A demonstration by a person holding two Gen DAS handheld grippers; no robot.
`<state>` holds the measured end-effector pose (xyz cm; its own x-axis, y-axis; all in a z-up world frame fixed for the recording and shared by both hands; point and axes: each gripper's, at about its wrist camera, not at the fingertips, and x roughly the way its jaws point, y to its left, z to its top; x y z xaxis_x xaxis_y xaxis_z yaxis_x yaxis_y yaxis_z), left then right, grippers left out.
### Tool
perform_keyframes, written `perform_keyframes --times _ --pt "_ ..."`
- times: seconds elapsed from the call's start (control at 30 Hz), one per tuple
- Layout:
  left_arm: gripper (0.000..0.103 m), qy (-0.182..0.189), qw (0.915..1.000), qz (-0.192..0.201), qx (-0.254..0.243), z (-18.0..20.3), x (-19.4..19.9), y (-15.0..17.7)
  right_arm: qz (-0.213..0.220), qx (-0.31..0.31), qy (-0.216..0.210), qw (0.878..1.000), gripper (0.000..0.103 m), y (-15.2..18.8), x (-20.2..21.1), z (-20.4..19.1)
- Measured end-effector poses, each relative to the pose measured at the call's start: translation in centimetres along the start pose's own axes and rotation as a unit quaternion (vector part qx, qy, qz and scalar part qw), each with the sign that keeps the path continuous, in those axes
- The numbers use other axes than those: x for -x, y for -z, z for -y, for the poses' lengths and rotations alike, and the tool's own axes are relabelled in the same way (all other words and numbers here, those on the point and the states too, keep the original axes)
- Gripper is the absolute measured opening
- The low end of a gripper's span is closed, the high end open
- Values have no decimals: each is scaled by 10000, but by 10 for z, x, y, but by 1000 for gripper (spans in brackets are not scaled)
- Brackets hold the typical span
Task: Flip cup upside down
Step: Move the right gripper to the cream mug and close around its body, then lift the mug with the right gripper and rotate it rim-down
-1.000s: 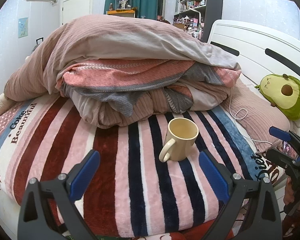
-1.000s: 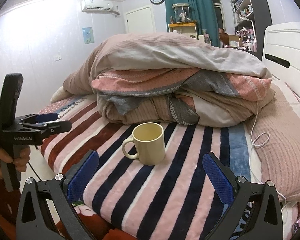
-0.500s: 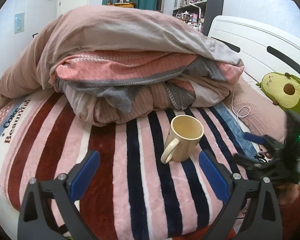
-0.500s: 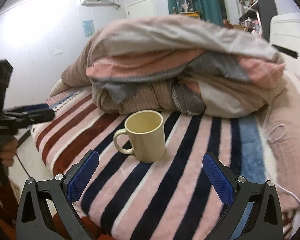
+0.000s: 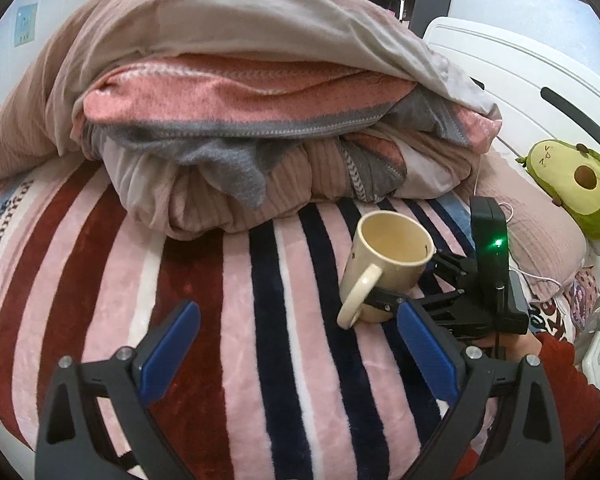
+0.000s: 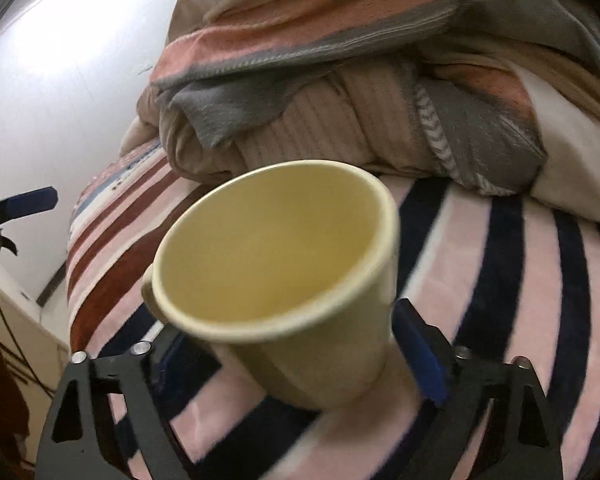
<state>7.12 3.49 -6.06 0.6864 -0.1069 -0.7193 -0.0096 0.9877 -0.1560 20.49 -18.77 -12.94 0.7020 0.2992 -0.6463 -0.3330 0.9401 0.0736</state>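
A pale yellow, glossy ceramic mug (image 5: pixel 384 264) with a single loop handle stands mouth-up on a pink, navy and dark-red striped plush blanket (image 5: pixel 236 320), just in front of the heaped bedding at the blanket's far edge. Its body tapers toward the base, and the rounded rim shows an empty, cream-coloured interior. Seen from the left wrist camera, the handle points toward the near-left, out over a pink stripe, while the base sits over the navy stripes. From the right wrist camera the mug (image 6: pixel 276 280) fills the frame, tilted slightly (motion blur softens its outline), so whether the base is fully touching the blanket cannot be told.
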Motion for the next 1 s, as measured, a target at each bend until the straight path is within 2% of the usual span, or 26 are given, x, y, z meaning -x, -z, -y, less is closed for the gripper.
perform_keyframes --times 0.1,0.23,0.4,0.5,0.63,0.73,0.83,1.0 --pt "98 111 9999 -34 11 -1 0 4 24 146 183 9997 85 1 8 -10" --pt "98 504 9987 -77 -21 5 4 11 -14 335 179 9993 84 13 33 -27" --pt "98 1029 9943 -191 -189 30 11 26 -282 552 253 9978 84 37 81 -58" --pt "98 1158 9926 -261 -263 44 13 34 -498 523 291 9970 84 48 94 -65" --pt "98 1164 9924 -300 -265 53 14 41 -715 521 406 9952 84 61 95 -67" --pt "98 1042 9939 -285 -218 46 17 44 -800 563 502 9939 84 64 83 -71" --pt "98 817 9962 -273 -148 30 19 46 -638 767 695 9926 84 57 73 -79" --pt "98 547 9980 -300 -60 3 17 46 -542 765 375 9949 82 43 47 -90"
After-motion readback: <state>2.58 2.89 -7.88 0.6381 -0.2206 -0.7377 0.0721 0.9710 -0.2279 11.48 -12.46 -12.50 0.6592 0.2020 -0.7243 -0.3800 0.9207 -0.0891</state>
